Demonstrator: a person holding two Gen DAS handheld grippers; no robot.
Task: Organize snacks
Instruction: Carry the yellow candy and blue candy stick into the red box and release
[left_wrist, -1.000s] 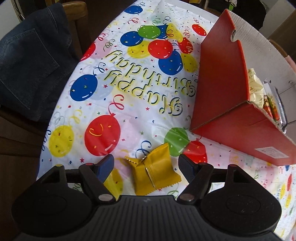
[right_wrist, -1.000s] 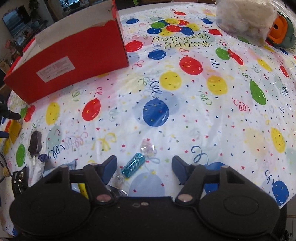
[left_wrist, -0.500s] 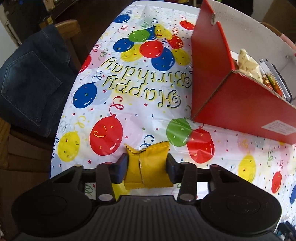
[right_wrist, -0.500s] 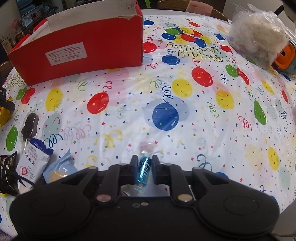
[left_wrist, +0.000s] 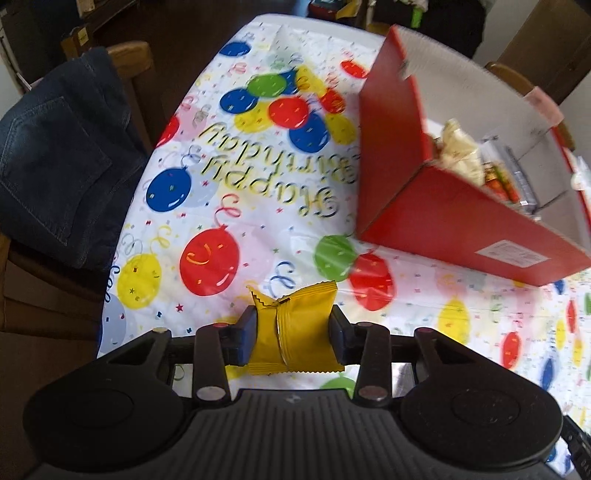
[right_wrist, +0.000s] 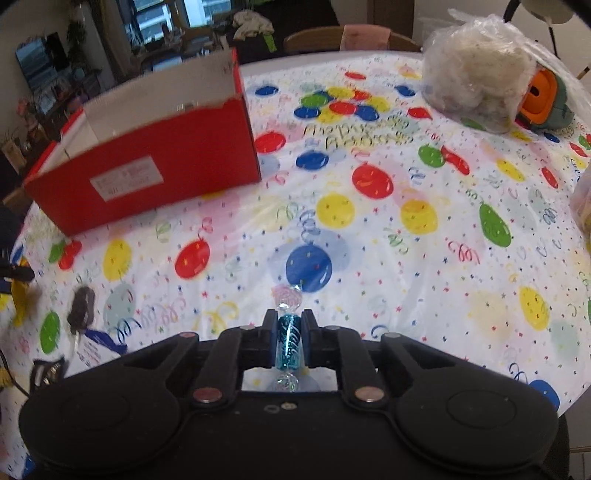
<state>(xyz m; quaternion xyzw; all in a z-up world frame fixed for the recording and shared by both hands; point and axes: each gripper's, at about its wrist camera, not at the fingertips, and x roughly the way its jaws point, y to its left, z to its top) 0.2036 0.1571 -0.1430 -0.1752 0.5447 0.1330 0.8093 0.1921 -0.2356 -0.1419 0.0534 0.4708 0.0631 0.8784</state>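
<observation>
The counter (right_wrist: 369, 236) wore a balloon-printed birthday cloth, and a red box (right_wrist: 147, 177) stood open toward its far left side in the right wrist view. Inside the red box (left_wrist: 461, 221), seen from the left wrist, lay a pale wrapped snack (left_wrist: 460, 155) and some orange and silver packets (left_wrist: 506, 181). A clear bag of white stuffing (right_wrist: 476, 70) and an orange-and-green toy (right_wrist: 546, 99) sat at the far right edge. At the near left lay a dark lollipop-like sweet (right_wrist: 81, 306) and a white-and-blue packet (right_wrist: 96, 343), well apart from the box. A pair of jeans (left_wrist: 59, 158) hung over a wooden chair (left_wrist: 129, 62) beside the counter. Nothing stood between either held snack and the box.

The left hand-held gripper (left_wrist: 293, 328) was clenched on a yellow packet (left_wrist: 295, 328), its blue pads (left_wrist: 247, 332) pressing both sides; the packet was raised off the cloth. The right hand-held gripper (right_wrist: 290, 339) was clamped on a blue twist-wrapped candy (right_wrist: 289, 339), held upright between the pads, its clear twisted end (right_wrist: 288, 295) poking forward.

A second earlier both pairs of jaws had stood wide, with the yellow packet and the candy lying flat on the cloth between them. Both had since closed, the left jaws tightening a little more on the packet in the last half second, and each snack had left the cloth.
</observation>
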